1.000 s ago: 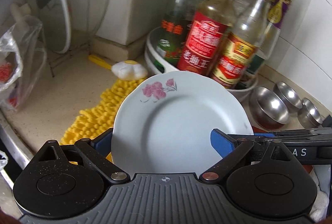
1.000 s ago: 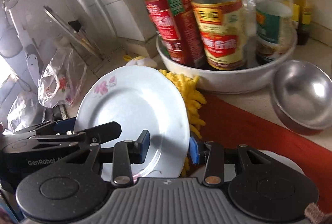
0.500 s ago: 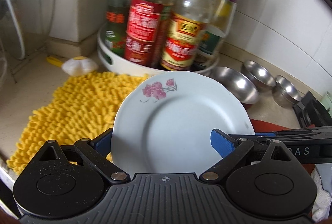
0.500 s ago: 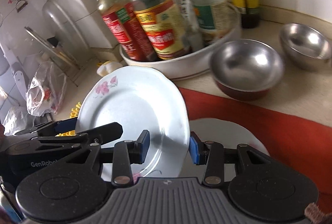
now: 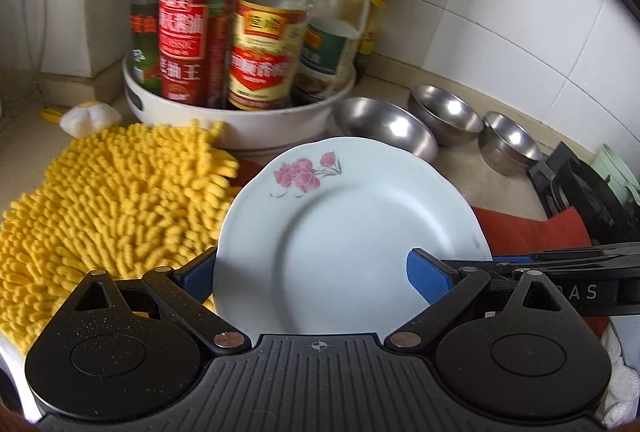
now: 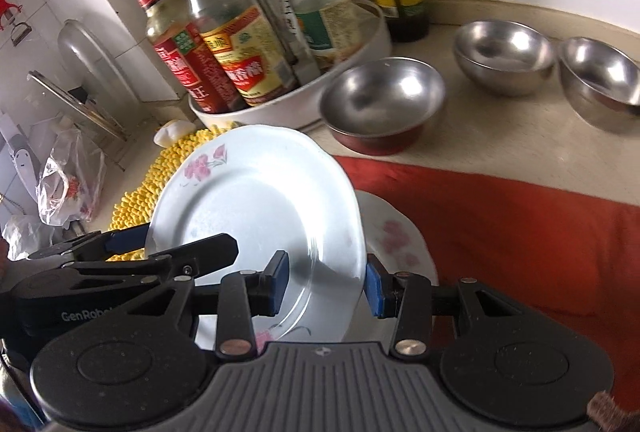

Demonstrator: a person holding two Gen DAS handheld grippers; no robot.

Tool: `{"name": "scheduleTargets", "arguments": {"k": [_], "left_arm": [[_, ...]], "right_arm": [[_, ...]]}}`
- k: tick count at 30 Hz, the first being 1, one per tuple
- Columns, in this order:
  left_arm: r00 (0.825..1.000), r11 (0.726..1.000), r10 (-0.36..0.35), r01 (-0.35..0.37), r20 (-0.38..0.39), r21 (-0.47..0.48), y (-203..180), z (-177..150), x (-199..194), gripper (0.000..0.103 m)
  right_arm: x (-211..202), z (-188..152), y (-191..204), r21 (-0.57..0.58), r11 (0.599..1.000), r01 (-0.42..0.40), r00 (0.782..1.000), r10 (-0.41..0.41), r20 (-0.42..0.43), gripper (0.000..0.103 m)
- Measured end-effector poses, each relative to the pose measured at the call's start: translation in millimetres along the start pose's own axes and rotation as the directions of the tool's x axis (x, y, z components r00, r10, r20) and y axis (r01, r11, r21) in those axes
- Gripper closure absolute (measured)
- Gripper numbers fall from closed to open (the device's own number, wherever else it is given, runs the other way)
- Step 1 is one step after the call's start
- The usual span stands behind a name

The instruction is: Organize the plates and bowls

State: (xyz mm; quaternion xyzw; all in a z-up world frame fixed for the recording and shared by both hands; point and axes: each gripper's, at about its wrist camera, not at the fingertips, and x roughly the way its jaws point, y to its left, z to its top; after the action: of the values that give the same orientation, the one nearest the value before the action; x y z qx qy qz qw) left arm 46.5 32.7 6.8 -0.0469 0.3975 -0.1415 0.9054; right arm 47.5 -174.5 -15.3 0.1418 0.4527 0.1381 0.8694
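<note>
A white plate with pink flowers [image 5: 344,232] is held in the air, tilted, between both grippers. My left gripper [image 5: 312,276] is shut on its near edge, one blue pad behind it and one in front. My right gripper [image 6: 326,282] is shut on the same plate [image 6: 256,199] at its right rim. A second flowered plate [image 6: 396,244] lies flat on the red cloth [image 6: 500,224] just below it. Three steel bowls [image 6: 380,99] [image 6: 504,51] [image 6: 600,79] stand on the counter beyond the cloth.
A white tray of sauce bottles [image 5: 240,119] stands at the back. A yellow chenille mat [image 5: 112,191] lies left of the plate. A stove edge [image 5: 580,187] is at the right. Glass lids on a rack [image 6: 92,87] and plastic bags [image 6: 68,183] are at the far left.
Both grippers have carried the plate to the right, from over the yellow mat to above the second plate on the red cloth. The grip has not changed.
</note>
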Motion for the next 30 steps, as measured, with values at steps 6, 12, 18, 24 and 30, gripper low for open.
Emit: {"name": "scheduleTargets", "arguments": {"k": [6, 12, 18, 24, 30], "left_arm": [[1.0, 1.0, -0.002, 0.002, -0.019, 0.011, -18, -7, 4, 0.005], [0.999, 1.0, -0.004, 0.005, -0.041, 0.014, -28, -11, 11, 0.005], [0.998, 1.0, -0.013, 0.014, -0.066, 0.008, -33, -13, 19, 0.005], [0.996, 1.0, -0.02, 0.019, -0.085, -0.002, -33, -12, 27, 0.005], [0.996, 1.0, -0.012, 0.013, -0.089, 0.009, -28, -10, 34, 0.007]], "right_arm": [[-8, -9, -18, 0.025, 1.0, 0.011, 1.0, -0.011, -0.012, 0.065], [-12, -12, -30, 0.033, 0.999, 0.012, 1.0, -0.011, -0.021, 0.065], [-12, -14, -39, 0.039, 0.999, 0.026, 0.999, -0.025, -0.035, 0.065], [-7, -13, -44, 0.04, 0.998, 0.039, 0.998, -0.037, -0.045, 0.065], [-1, -9, -40, 0.013, 0.998, 0.058, 0.998, -0.058, -0.035, 0.065]]}}
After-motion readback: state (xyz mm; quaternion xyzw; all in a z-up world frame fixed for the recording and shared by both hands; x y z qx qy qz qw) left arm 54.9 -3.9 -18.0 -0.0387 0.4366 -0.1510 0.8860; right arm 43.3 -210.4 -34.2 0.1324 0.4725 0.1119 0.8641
